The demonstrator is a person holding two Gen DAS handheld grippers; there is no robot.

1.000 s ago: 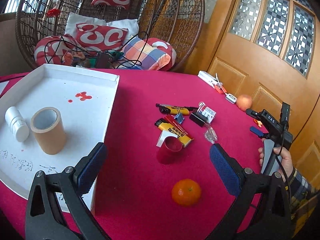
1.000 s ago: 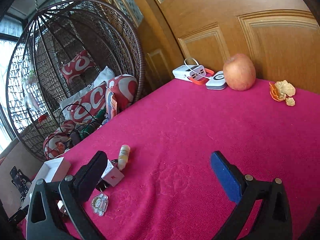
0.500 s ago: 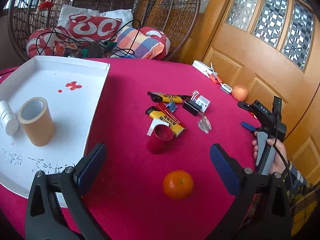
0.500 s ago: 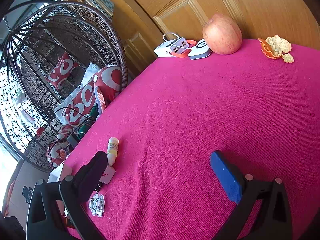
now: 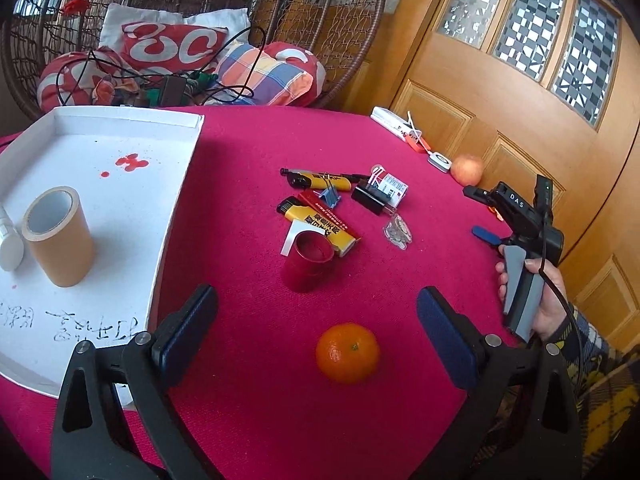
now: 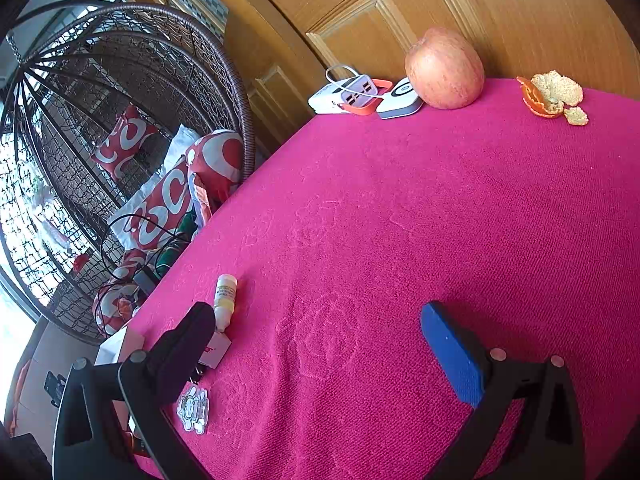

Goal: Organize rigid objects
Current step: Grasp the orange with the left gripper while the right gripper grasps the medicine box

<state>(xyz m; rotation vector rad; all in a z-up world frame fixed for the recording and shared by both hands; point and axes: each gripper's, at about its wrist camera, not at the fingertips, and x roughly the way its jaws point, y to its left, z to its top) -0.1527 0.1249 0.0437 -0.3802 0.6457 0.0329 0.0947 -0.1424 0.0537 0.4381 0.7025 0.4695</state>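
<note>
Closing your left gripper (image 5: 316,320), empty and still wide, could roll the round orange tangerine (image 5: 347,353) off the red tablecloth's (image 5: 248,152) near edge; your right gripper (image 6: 316,340) gapes empty.

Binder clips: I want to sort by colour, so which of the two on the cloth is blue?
The smaller blue binder clip, lying on the yellow-and-black cutter; the larger black binder clip lies against the small white box.

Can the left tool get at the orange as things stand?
Probably yes. The orange sits alone on the red cloth, apart from the red cup, and lies ahead of the left tool, whose jaws are closing with nothing touching them.
</note>
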